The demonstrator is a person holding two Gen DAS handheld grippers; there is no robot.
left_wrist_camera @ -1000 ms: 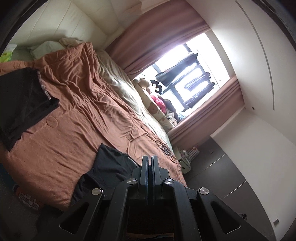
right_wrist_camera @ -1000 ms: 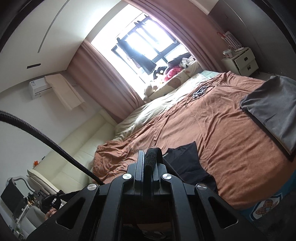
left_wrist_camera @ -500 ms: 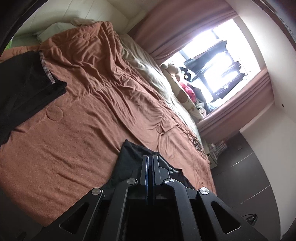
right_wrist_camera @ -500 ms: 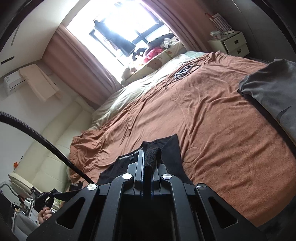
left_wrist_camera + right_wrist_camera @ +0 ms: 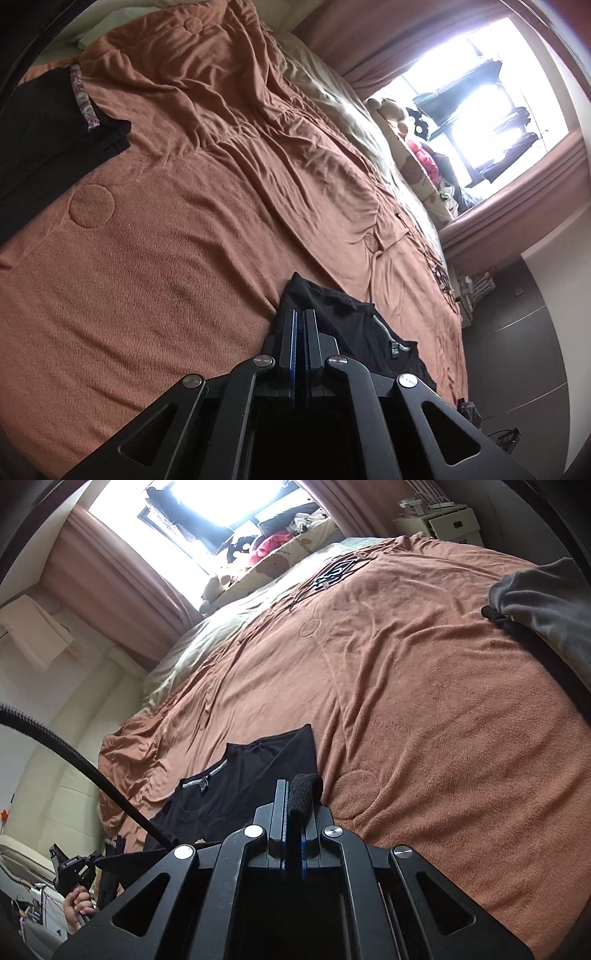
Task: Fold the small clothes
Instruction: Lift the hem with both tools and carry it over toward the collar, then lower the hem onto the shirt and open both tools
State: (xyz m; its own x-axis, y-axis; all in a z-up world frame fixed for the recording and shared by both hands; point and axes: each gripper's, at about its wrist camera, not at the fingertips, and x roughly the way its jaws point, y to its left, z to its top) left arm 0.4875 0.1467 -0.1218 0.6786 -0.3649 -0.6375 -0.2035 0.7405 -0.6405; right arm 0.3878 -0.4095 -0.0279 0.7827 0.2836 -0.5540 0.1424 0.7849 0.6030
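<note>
- The black shirt (image 5: 343,325) is coming down, spreading flatter across the brown bed (image 5: 166,258).
- Both tools, left tool (image 5: 299,314) and right tool (image 5: 291,786), are lowering toward it.

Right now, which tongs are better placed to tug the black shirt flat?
Right, probably. The right tongs pinch what looks like a tuft of the black shirt, with open brown blanket on their outer side. The left tongs are shut over the shirt's other edge, but no cloth shows between them.
</note>
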